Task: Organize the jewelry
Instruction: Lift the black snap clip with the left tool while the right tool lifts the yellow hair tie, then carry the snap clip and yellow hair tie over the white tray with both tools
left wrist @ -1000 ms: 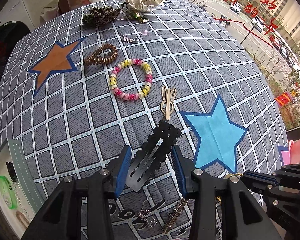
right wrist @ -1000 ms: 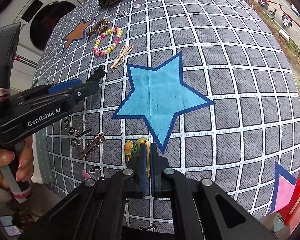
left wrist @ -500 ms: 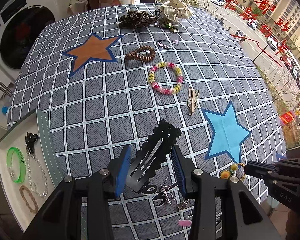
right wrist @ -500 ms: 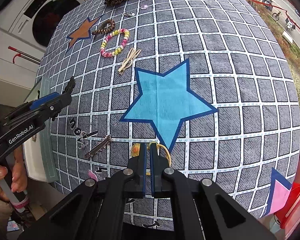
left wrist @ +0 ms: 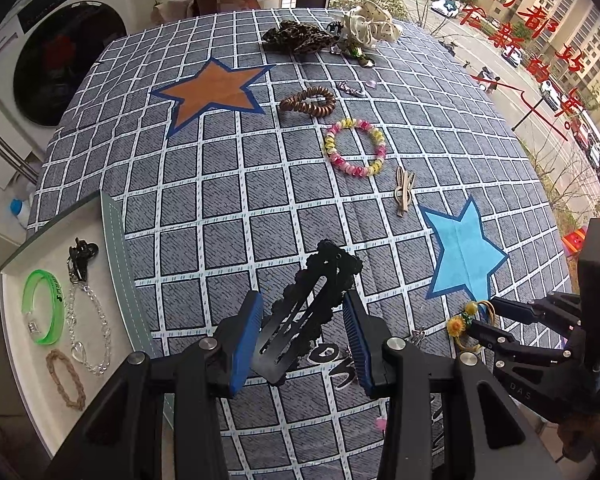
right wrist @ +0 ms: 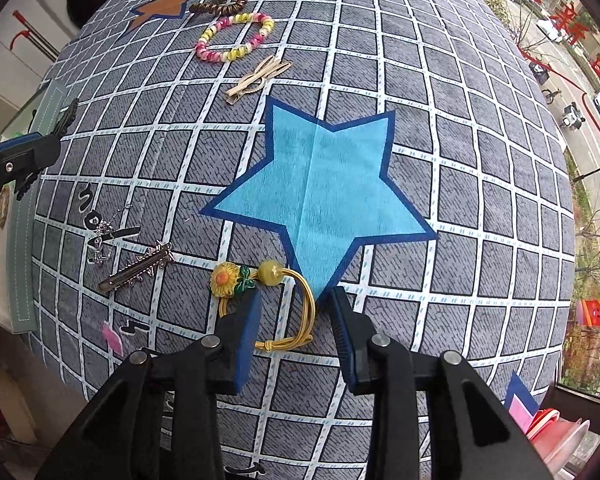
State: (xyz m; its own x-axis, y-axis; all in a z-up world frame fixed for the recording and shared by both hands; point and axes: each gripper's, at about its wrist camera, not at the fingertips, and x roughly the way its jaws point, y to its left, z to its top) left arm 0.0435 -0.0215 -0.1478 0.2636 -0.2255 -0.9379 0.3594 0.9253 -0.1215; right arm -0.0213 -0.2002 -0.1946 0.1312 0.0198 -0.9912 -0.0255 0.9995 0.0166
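My left gripper (left wrist: 302, 320) is shut on a black scalloped hair clip (left wrist: 312, 304), held above the checked tablecloth (left wrist: 228, 184) to the right of the white tray (left wrist: 114, 248). My right gripper (right wrist: 296, 298) points down at the table and its jaws are opening. A yellow hair tie with a sunflower charm (right wrist: 224, 278) lies on the cloth between its blue pads, and neither pad presses on it. In the left wrist view the right gripper (left wrist: 485, 317) stands by the same hair tie (left wrist: 457, 325). The left gripper (right wrist: 20, 156) shows at the left edge of the right wrist view.
The tray holds a green bangle (left wrist: 44, 308), a clear chain (left wrist: 88, 328) and a braided bracelet (left wrist: 66, 380). On the cloth lie a pink-yellow bracelet (left wrist: 354, 147), a brown coil tie (left wrist: 308, 101), a beige clip (left wrist: 403, 196), two scrunchies (left wrist: 296, 38), a spiked silver clip (right wrist: 136, 272) and a small chain (right wrist: 102, 240).
My left gripper carried the black clip leftward, and the tray has come into its view. My right gripper went from shut to open, its jaws now straddling the yellow hair tie.
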